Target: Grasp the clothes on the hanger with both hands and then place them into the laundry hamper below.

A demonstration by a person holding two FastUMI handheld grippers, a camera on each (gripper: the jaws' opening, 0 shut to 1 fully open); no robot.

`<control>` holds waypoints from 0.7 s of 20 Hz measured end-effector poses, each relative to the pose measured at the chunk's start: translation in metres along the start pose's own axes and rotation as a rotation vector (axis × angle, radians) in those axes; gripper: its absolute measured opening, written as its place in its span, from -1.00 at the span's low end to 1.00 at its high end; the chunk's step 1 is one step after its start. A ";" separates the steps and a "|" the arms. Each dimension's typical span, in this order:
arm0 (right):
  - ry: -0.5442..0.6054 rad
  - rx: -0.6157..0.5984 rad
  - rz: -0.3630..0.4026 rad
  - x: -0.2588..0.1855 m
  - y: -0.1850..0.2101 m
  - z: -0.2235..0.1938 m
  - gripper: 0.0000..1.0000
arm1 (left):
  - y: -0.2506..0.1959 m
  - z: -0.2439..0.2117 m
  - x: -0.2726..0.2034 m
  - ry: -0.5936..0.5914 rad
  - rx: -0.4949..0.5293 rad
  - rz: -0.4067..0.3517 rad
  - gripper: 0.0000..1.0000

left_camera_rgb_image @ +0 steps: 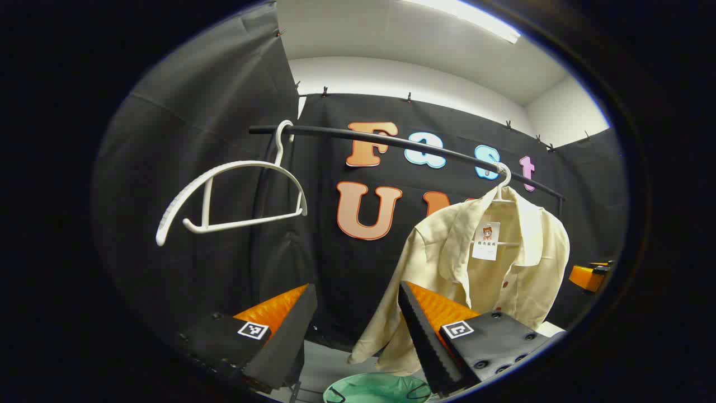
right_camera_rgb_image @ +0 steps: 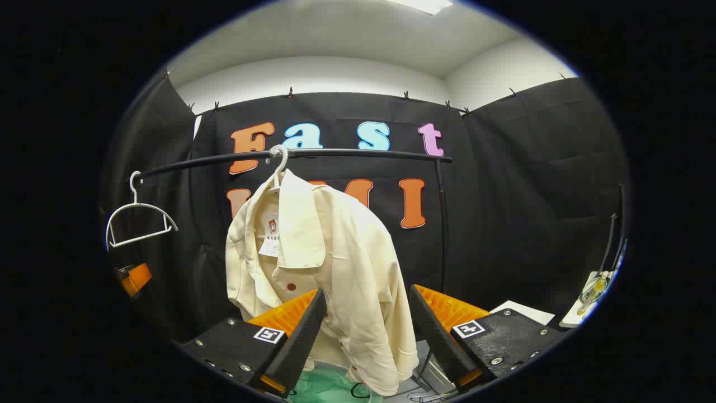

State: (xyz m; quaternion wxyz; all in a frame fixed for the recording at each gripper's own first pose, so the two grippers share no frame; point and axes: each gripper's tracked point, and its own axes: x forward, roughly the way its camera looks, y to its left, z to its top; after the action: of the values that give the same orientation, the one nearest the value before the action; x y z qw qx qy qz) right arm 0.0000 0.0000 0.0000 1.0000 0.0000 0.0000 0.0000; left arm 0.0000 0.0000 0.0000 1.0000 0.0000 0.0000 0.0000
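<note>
Left gripper [left_camera_rgb_image: 358, 330]: wide open and holding nothing; a broad gap lies between its fingers, with the shirt's lower left hem just beyond the inner finger.
Right gripper [right_camera_rgb_image: 366, 330]: wide open and holding nothing; the shirt's front hangs in the gap between the fingers, not pressed by either.
Hamper [left_camera_rgb_image: 358, 389]: green, low, under the shirt; its rim shows between the left gripper's fingers.
Shirt [right_camera_rgb_image: 330, 257]: cream, buttoned, hanging on a white hanger [right_camera_rgb_image: 278, 162] from the rail, its hem loose above the hamper.
Empty hanger [left_camera_rgb_image: 224, 196]: white, hooked at the rail's other end, well apart from the shirt, with open room between.
Rail [right_camera_rgb_image: 335, 153]: dark bar running across in front of the black cloth wall.
</note>
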 end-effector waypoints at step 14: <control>0.023 0.004 -0.004 -0.006 0.009 -0.007 0.87 | 0.001 -0.003 -0.001 0.012 0.009 -0.008 0.93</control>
State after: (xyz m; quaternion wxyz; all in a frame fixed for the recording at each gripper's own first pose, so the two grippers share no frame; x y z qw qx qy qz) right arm -0.0056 0.0094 -0.0066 0.9999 0.0020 0.0116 -0.0019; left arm -0.0014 0.0014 -0.0025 1.0000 0.0043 0.0060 -0.0039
